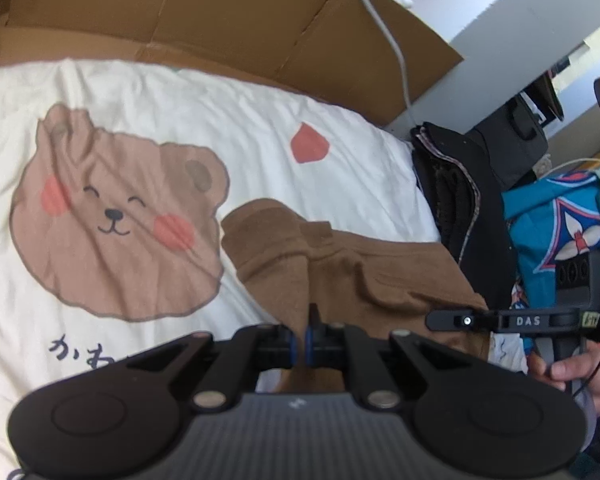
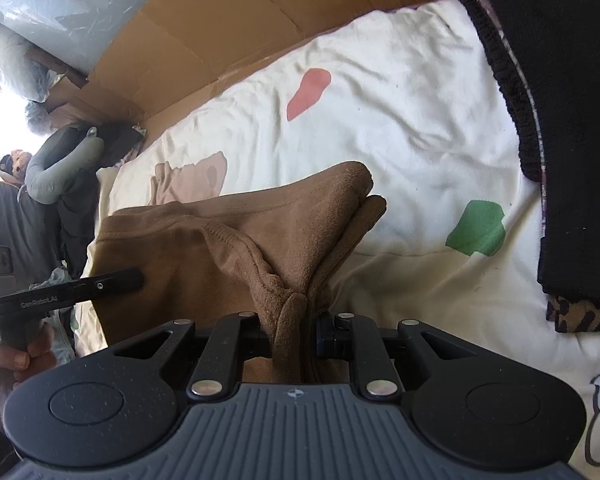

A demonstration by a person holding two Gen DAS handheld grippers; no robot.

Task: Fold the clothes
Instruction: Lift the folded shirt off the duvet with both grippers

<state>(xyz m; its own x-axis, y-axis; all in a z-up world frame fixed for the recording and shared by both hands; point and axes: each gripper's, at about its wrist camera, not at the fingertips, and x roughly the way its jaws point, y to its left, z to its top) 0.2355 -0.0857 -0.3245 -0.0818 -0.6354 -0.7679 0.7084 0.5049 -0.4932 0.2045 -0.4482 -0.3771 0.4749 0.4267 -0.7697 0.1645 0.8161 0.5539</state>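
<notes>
A cream bear-print bedcover [image 1: 228,120] is spread beneath. The brown garment [image 2: 228,240] is bunched at its 6 o'clock edge, pinched by the right hand-held gripper [image 2: 296,336]; another fold is clamped by the nearly closed left hand-held gripper [image 1: 299,346].

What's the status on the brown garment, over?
Left gripper shut on brown garment. Right gripper shut on bunched edge. Garment lifted off the bear bedsheet. Nothing in the way.

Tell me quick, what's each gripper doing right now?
Left gripper: closed on an edge of the soft brown fleece garment.
Right gripper: closed on a bunched fold of the same garment.
</notes>
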